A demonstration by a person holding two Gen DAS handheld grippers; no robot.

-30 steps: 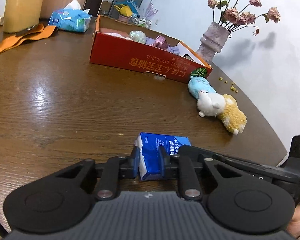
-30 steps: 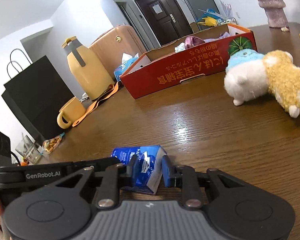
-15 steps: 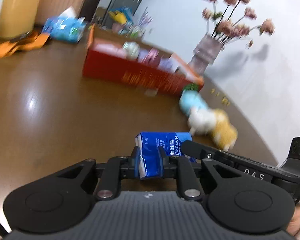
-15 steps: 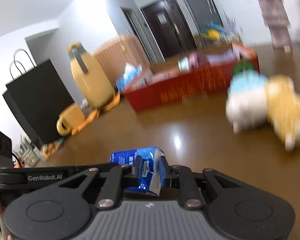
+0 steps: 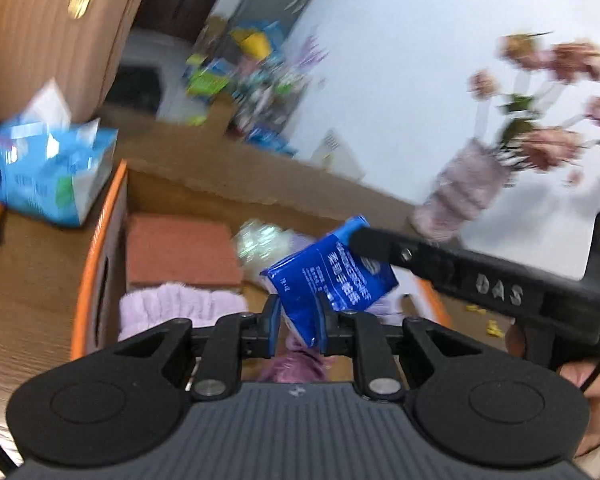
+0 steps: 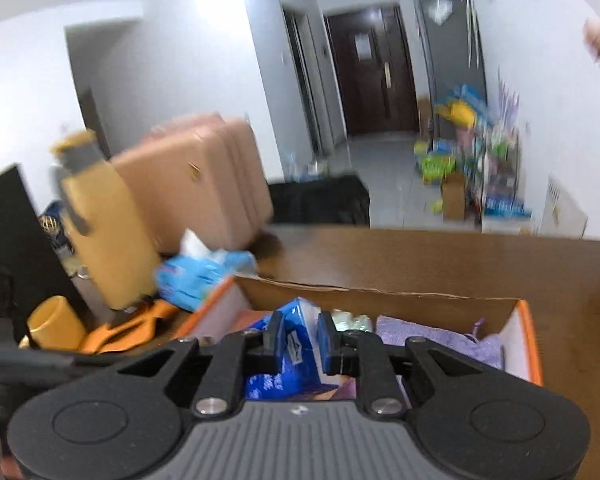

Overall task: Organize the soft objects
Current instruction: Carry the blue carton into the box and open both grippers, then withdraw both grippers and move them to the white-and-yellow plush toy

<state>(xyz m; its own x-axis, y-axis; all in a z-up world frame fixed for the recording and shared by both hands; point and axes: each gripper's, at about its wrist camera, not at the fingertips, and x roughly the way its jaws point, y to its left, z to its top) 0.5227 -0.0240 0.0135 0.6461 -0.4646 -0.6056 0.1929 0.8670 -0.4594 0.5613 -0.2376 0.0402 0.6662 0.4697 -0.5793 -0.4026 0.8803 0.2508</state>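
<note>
Both grippers hold one blue tissue pack (image 5: 332,280) in the air above the open cardboard box (image 5: 100,248). My left gripper (image 5: 298,320) is shut on its lower end. My right gripper (image 6: 298,336) is shut on the other end of the pack (image 6: 296,344); its body crosses the left wrist view at the right. The box (image 6: 524,336) holds a red-brown pad (image 5: 180,252), a lilac fluffy cloth (image 5: 180,308), a pale shiny bundle (image 5: 264,240) and a lavender towel (image 6: 432,340). Both views are motion-blurred.
A light-blue tissue box (image 5: 44,172) lies left of the cardboard box on the brown table (image 6: 420,256). A yellow jug (image 6: 104,232), yellow mug (image 6: 56,324) and orange strap (image 6: 128,324) stand at the left. A vase of pink flowers (image 5: 472,188) stands at the right.
Both grippers lifted the blue tissue pack off the table and carried it forward over the open box. The plush toys have dropped out of view.
</note>
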